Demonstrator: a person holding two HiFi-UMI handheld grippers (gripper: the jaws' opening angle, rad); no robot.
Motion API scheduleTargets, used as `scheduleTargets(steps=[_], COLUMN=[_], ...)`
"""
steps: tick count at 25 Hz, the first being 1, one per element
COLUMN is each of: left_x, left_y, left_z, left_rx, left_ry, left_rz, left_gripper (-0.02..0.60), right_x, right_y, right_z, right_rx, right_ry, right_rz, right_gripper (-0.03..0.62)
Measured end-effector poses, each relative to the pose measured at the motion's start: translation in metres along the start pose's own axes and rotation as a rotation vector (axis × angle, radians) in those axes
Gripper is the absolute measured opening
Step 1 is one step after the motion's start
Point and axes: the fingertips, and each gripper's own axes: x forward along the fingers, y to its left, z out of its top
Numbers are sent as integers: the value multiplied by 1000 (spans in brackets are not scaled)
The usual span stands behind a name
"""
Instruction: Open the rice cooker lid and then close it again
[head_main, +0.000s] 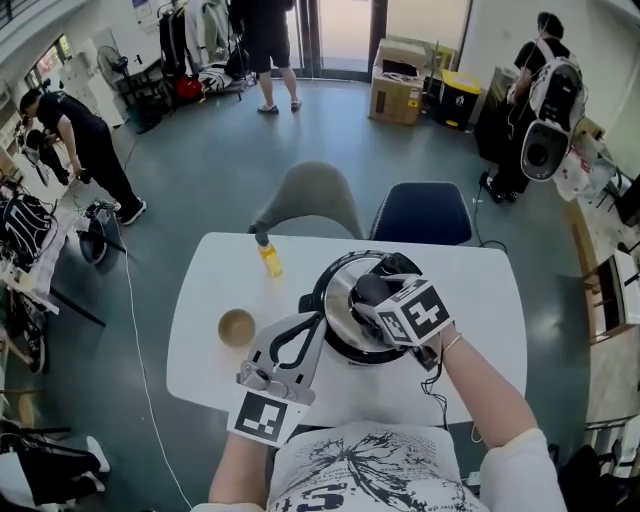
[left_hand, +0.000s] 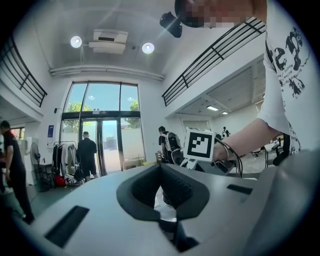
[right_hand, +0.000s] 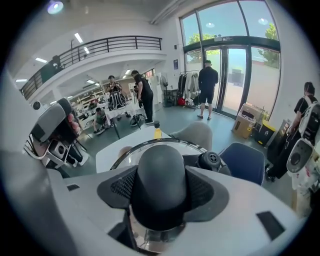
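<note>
A black rice cooker (head_main: 342, 352) stands in the middle of the white table (head_main: 205, 300). Its chrome-rimmed glass lid (head_main: 343, 300) carries a black knob (head_main: 370, 290). My right gripper (head_main: 380, 297) comes down on it from the near right and is shut on that knob (right_hand: 161, 180), with the lid rim (right_hand: 125, 154) showing beyond. My left gripper (head_main: 316, 320) points level at the cooker's left side, its fingertips together. In the left gripper view the left gripper (left_hand: 162, 192) shows its pads meeting; whether anything is pinched between them is hidden.
A yellow bottle (head_main: 268, 256) and a small wooden bowl (head_main: 237, 327) stand on the table left of the cooker. A grey chair (head_main: 305, 200) and a blue chair (head_main: 425, 212) sit at the far edge. The cooker's cord (head_main: 438, 392) trails on the near right. Several people stand around the room.
</note>
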Motion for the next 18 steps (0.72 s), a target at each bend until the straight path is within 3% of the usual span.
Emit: scheduleTargets(steps=[8, 18], left_x=[-6, -11], left_y=[-64, -194], left_z=[10, 16], left_rx=[-2, 21], left_ry=[-2, 19], left_rz=[21, 57], left_gripper=[14, 14], right_x=[-55, -133], right_y=[1, -12], right_z=[-49, -154], right_rx=[-32, -65], right_ry=[-32, -21], right_rz=[2, 29], right_gripper=[293, 293])
